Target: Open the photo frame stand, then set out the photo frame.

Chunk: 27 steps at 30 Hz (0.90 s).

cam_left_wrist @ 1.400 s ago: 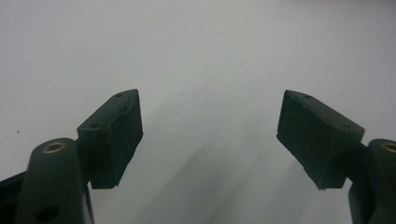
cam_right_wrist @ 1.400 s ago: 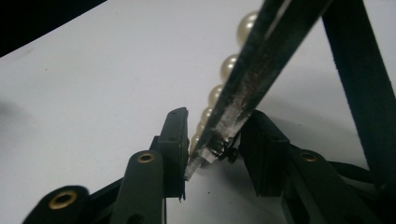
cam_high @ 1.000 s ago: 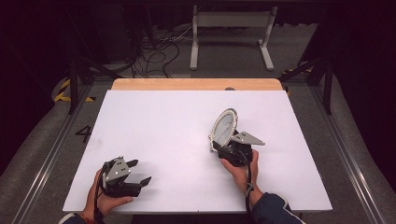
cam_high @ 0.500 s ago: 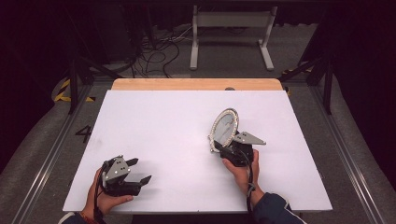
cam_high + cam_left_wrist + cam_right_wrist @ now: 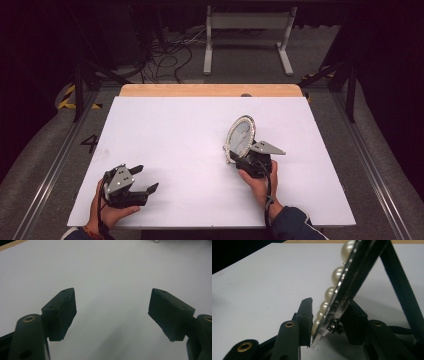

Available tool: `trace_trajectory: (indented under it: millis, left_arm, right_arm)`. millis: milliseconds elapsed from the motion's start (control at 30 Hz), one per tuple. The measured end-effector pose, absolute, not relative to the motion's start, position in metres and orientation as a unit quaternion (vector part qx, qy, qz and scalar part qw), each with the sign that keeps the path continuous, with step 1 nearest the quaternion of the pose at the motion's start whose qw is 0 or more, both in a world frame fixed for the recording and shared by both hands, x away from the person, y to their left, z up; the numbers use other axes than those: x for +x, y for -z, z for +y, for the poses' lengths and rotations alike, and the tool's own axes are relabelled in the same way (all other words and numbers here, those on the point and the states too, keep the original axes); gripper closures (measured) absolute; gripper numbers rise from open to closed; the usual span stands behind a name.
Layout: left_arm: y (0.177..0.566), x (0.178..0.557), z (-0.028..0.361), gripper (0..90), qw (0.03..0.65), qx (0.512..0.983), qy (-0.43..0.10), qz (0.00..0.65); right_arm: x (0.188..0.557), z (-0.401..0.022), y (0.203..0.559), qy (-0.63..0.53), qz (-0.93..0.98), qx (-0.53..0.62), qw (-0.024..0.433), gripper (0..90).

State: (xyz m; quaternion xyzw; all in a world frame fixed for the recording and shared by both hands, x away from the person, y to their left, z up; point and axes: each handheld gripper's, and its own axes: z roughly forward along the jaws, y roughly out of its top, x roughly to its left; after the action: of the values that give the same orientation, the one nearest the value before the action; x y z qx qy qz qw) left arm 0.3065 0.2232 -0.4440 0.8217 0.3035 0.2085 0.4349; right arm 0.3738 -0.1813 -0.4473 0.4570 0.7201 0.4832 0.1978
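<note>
The right gripper (image 5: 246,156) is holding an oval pearl-rimmed mirror (image 5: 240,136) by its bottom edge, right of centre on the white counter (image 5: 170,130); its jaws, just closing, are clamped on the frame. Judged advice: be keeping the clamp square across the frame while settling the rear strut (image 5: 402,285). The mirror is standing with its long axis upright, leaning slightly toward 1 o'clock, glass facing 8 o'clock. The left gripper (image 5: 145,181) is idling at 7 o'clock, jaws apart and empty.

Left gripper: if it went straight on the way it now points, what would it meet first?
Probably nothing but the white table top. The left gripper has its jaws wide apart with bare surface between and beyond them. The pearl-rimmed oval frame stands off to the side, in the right gripper.
</note>
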Motion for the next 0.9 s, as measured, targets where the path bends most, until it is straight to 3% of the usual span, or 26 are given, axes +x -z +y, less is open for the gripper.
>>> trace_trajectory:
  millis: [900]
  left_arm:
    - [0.448, 0.31, 0.22, 22.5, 0.414, 0.831, -0.216, 0.302]
  right_arm:
    - [0.375, -0.194, 0.445, -0.484, 0.741, 0.442, 0.145, 74.5]
